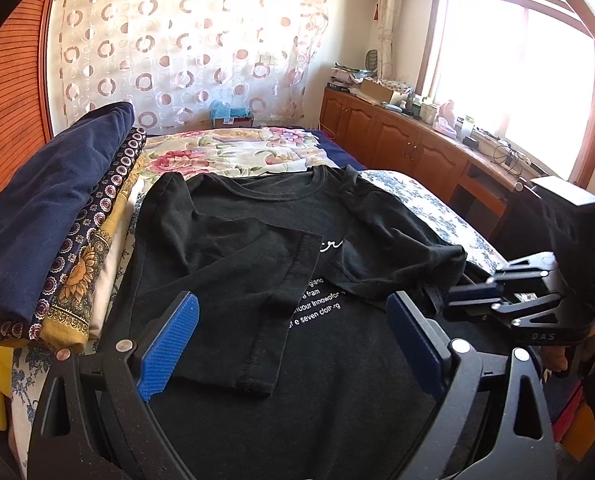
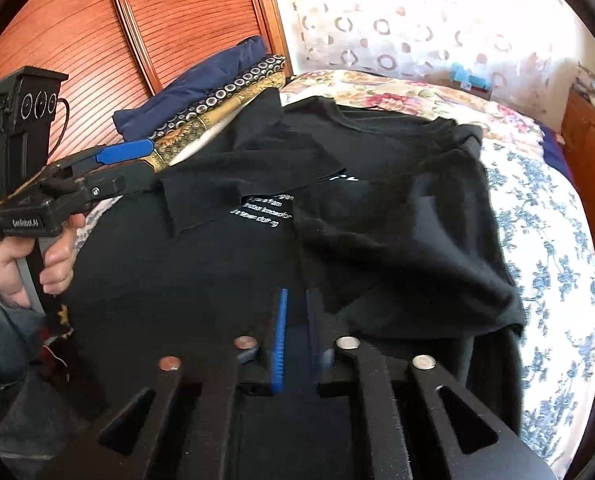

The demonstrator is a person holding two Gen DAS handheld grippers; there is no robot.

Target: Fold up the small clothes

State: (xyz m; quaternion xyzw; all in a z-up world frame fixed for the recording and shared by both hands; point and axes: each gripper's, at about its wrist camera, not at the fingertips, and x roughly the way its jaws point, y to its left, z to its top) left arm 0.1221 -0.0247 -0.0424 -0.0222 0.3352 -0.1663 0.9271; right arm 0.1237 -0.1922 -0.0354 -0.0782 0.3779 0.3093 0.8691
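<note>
Black T-shirt (image 1: pixel 337 240) lies face up on the bed (image 1: pixel 429 208), collar away from me, hem toward me. Its long axis runs straight ahead of both of my tools. White print shows at mid-chest.

Left sleeve (image 1: pixel 233 280) is folded in across the chest; its cuff edge reaches the print. Right sleeve (image 2: pixel 409 240) is also laid inward, but bunched and rumpled, with its outer edge draped toward the bed's right side.

Left hand-held gripper (image 1: pixel 293 344): jaws spread wide, holding nothing, hovering over the lower body of the shirt, with the folded left sleeve between and just ahead of the pads.

Right hand-held gripper (image 2: pixel 295 340): pads nearly together, only a narrow gap. It sits at the near edge of the right sleeve fold; dark cloth runs up against the pads, but I cannot tell whether any is actually pinched.

Stack of folded clothes (image 1: pixel 57 232) sits at the shirt's left side, touching its left shoulder.

Judgement: the remaining fold is lengthwise, hem up toward collar. The hem lies nearest me, below both tools, so each must drop back and take its own hem corner. The right side needs smoothing first; the right tool is nearer to that.
</note>
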